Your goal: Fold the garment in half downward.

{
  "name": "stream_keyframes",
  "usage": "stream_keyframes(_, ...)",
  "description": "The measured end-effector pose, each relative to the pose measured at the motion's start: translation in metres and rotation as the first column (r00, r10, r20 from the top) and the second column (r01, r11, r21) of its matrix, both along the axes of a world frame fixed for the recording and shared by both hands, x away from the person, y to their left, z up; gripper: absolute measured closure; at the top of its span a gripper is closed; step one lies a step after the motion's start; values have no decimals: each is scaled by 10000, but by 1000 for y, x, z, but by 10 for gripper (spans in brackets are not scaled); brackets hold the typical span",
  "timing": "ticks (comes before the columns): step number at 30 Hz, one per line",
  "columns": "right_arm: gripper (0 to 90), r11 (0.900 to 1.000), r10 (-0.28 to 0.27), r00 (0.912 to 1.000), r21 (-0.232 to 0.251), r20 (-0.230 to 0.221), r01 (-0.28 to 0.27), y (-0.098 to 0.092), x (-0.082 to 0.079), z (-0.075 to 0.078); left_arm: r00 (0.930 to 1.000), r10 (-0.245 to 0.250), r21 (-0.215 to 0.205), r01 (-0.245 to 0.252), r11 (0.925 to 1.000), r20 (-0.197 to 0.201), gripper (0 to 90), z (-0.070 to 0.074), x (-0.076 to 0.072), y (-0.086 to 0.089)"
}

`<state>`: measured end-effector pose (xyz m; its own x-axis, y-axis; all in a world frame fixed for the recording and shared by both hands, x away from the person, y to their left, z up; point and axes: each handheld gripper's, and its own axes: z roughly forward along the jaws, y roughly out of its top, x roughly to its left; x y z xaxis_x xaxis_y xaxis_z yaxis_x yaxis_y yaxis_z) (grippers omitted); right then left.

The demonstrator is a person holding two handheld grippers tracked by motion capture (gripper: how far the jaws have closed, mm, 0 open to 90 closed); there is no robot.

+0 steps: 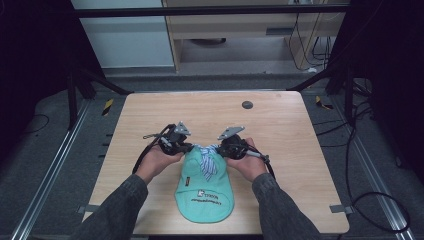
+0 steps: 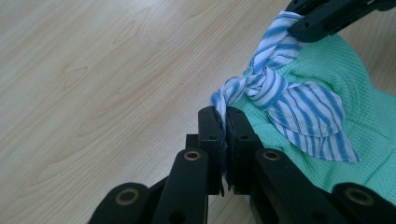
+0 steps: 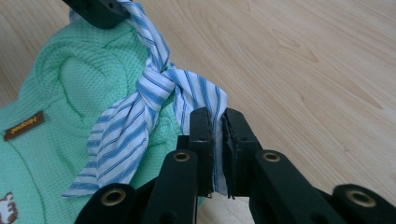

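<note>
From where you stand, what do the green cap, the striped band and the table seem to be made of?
The green cap looks like soft waffle-knit fabric, matte, with a dimpled weave. The striped band, knotted and pinched by both grippers, looks like thin woven cloth, perhaps cotton, creasing easily. The table shows pale wood grain, smooth, possibly laminate.

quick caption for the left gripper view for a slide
Left gripper pinches one end of a knotted blue-striped tie on a mint green garment.
</note>
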<state>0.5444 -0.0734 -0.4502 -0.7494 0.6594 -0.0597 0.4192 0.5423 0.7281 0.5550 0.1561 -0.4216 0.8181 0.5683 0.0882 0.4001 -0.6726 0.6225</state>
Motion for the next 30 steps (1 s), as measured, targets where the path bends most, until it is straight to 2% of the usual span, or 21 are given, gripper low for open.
stream_keyframes(5,831,9997,-155,9999,173,-8,155,-5,1,4,9997,-189,2,189,9998,147,864,5,-1,0)
stream_keyframes(10,829,9997,93,9996,-247,253,-87,-1,1,7,9988,-405,185,399,9990,293,864,7,1,1)
stream_keyframes(13,829,9991,192,9993,-396,336,-178,-1,-3,11,9982,-505,115,502,9987,321,864,8,-1,1)
stream_keyframes(17,829,9990,151,9993,-436,345,-136,-1,-5,14,9988,-372,131,368,9992,323,864,9,-2,0)
stream_keyframes(22,829,9982,160,9991,-581,401,-137,1,-5,20,9978,-393,227,381,9990,534,864,15,-5,-1)
stream_keyframes(28,829,9971,288,9981,-714,546,-249,2,-3,32,9986,-340,34,339,9994,400,864,20,-2,3)
stream_keyframes(30,829,9970,309,9979,-726,567,-267,2,-3,33,9984,-400,116,396,9991,399,864,21,-2,3)
